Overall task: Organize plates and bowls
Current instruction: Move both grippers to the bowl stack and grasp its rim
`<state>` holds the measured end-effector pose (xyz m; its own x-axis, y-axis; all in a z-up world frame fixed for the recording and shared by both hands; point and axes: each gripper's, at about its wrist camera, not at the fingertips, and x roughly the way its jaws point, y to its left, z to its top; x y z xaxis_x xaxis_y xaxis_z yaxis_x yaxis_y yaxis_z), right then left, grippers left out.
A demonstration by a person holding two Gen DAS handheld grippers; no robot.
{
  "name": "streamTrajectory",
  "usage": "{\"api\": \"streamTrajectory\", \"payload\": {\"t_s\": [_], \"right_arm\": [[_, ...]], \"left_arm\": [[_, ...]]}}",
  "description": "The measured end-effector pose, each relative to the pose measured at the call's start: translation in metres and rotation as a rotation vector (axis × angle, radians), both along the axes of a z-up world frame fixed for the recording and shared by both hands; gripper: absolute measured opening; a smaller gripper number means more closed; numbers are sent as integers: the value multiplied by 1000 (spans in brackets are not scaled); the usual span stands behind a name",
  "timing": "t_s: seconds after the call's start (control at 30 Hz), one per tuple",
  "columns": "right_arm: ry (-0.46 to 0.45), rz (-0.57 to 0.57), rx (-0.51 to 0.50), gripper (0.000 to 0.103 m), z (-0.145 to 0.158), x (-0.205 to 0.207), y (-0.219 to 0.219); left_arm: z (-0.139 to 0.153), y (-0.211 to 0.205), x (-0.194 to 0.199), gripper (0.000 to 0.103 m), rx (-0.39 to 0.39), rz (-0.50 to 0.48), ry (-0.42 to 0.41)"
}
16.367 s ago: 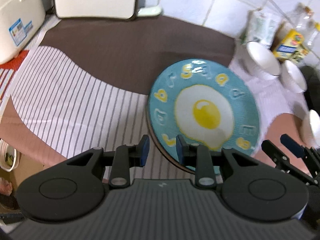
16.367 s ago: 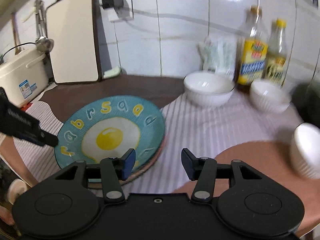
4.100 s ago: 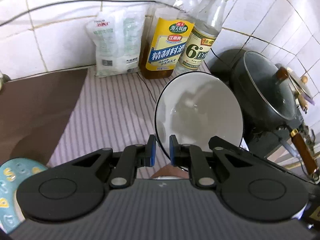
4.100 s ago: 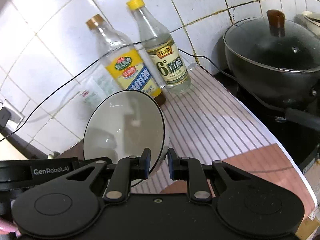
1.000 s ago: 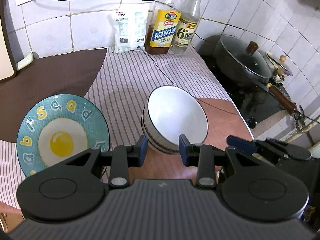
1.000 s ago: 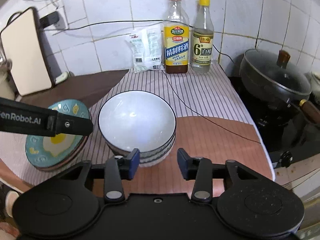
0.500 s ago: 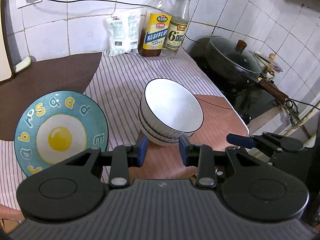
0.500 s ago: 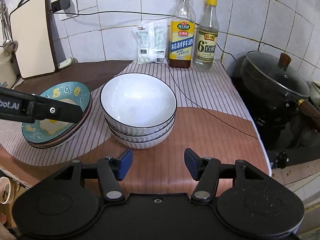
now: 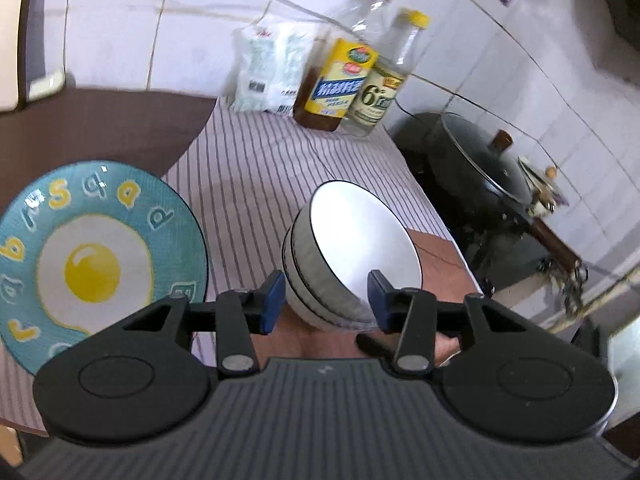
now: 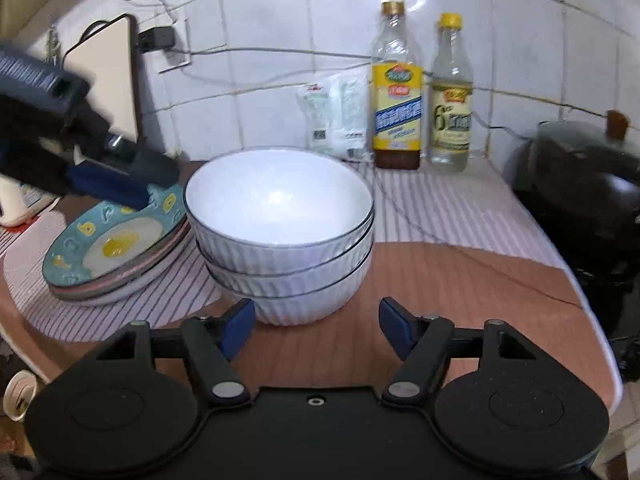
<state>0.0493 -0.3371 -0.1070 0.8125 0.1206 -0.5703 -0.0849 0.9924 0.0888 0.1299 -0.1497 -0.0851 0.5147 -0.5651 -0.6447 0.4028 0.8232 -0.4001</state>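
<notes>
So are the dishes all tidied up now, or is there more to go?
It looks nearly done. Three white bowls sit nested in one stack, beside a pile of plates topped by the fried-egg one. Neither the left gripper nor the right gripper holds anything; their jaws have just been opening, empty. No loose dishes show on the counter.

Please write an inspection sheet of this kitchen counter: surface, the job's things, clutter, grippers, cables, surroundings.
Surface: counter under a striped cloth and brown mat.
Job's things: three white bowls nested upright; beside them on their left a stack of plates, egg-pattern plate on top.
Clutter: two bottles and a white packet at the wall.
Grippers: left gripper and right gripper open, jaws have just been opening, nothing held.
Cables: thin black cord lies across the counter.
Surroundings: tiled wall, lidded black pot on the right, cutting board leaning at the left.
</notes>
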Motion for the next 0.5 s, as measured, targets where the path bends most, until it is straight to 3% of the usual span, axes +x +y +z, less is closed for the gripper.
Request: {"api": "streamTrajectory", "payload": {"t_s": [0.1, 0.2, 0.5], "right_arm": [[-9, 34, -20, 77, -8, 4, 0], [-30, 47, 6, 91, -14, 7, -4], [-55, 103, 18, 94, -26, 19, -2]], "left_arm": [[-10, -6, 18, 49, -14, 4, 73], [-22, -16, 29, 49, 27, 2, 123], [-40, -39, 37, 44, 111, -14, 182]]}}
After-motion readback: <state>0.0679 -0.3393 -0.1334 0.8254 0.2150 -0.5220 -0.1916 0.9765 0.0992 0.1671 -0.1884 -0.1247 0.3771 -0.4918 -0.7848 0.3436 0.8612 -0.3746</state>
